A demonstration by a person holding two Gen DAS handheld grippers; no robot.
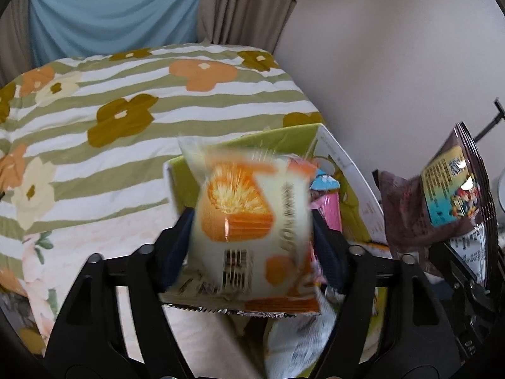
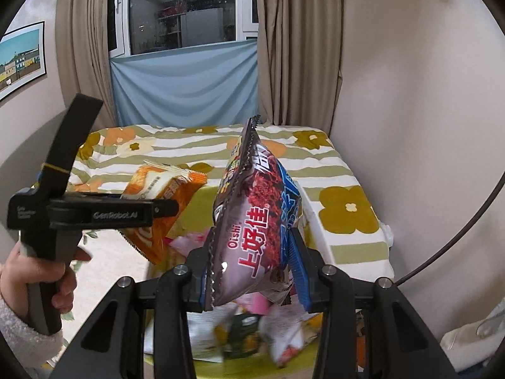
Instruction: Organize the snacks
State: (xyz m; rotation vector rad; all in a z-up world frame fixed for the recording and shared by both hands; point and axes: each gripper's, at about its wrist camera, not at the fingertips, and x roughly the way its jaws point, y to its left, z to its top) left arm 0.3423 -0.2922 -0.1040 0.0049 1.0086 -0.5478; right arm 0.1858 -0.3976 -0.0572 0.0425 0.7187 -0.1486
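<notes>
An orange-and-white cake packet (image 1: 240,240) sits blurred between the fingers of my left gripper (image 1: 252,218). The jaws stand wide beside it and the pads do not pinch it, so it looks loose. From the right wrist view the same packet (image 2: 161,189) hangs at the tip of the left gripper (image 2: 165,210), above a yellow-green box (image 2: 199,202). My right gripper (image 2: 252,268) is shut on a dark brown Oishi chip bag (image 2: 252,221), held upright over that box (image 1: 252,140). The chip bag (image 1: 442,195) also shows at the right of the left wrist view.
Several snack packets lie in the box, among them a pink one (image 1: 328,205) and white ones (image 2: 284,331). The box sits on a bed with a striped floral cover (image 1: 110,110). A wall (image 2: 410,126) is close on the right. A person's hand (image 2: 41,271) holds the left gripper's handle.
</notes>
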